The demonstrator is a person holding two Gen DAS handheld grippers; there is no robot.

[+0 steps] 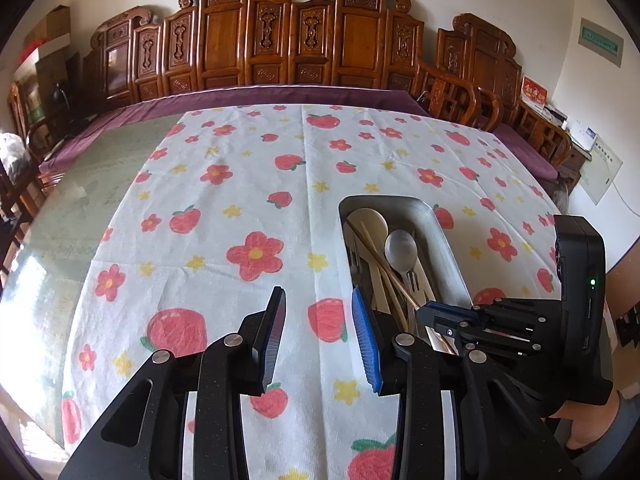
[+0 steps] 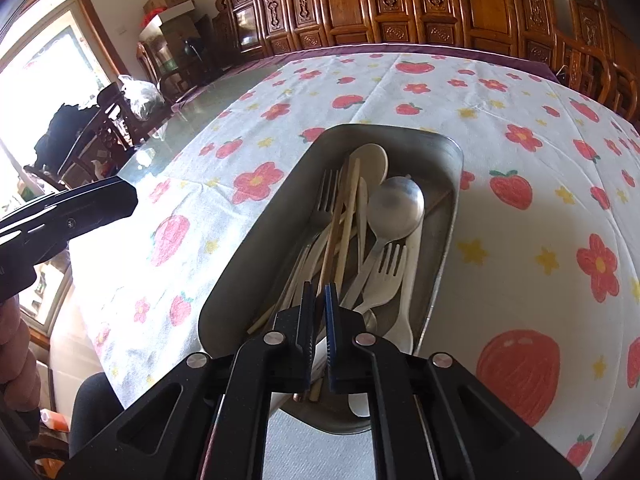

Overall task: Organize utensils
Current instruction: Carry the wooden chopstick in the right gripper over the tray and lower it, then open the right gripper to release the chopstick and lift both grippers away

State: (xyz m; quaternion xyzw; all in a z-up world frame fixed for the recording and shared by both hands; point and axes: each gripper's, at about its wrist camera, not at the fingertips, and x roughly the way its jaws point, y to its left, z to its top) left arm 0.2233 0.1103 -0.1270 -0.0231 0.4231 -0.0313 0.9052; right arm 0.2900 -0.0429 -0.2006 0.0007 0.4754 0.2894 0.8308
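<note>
Holds the left claw [image 1: 320,332] tilted down over the flowery cloth [image 1: 248,184], open, with nothing between its pads. Keeps the right claw [image 2: 320,320] tilted down too, low over the near end of the metal tray [image 2: 256,216], with a hand [image 1: 588,432] wrapped round its grip. Has that claw nearly closed, pinching what looks like a thin brown chopstick [image 2: 332,240] that runs up between the pads. Finds the other utensils piled in the same tray: a shiny metal spoon [image 2: 398,204], a pale spoon [image 2: 370,160], a white fork [image 2: 386,276], a metal fork [image 2: 328,194] and more pale sticks, all crossed over each other and close around the claw tips. Shows the tray lying on the white cloth with red flowers, strawberries and yellow stars, just to the right of the left claw. Shows the cloth spread on a glass-topped desk [image 1: 80,200]. Has tall carved wooden seats [image 1: 280,40] behind the desk, boxes [image 2: 168,0] stacked in the corner, and a bright window [image 2: 48,60] at the side.
</note>
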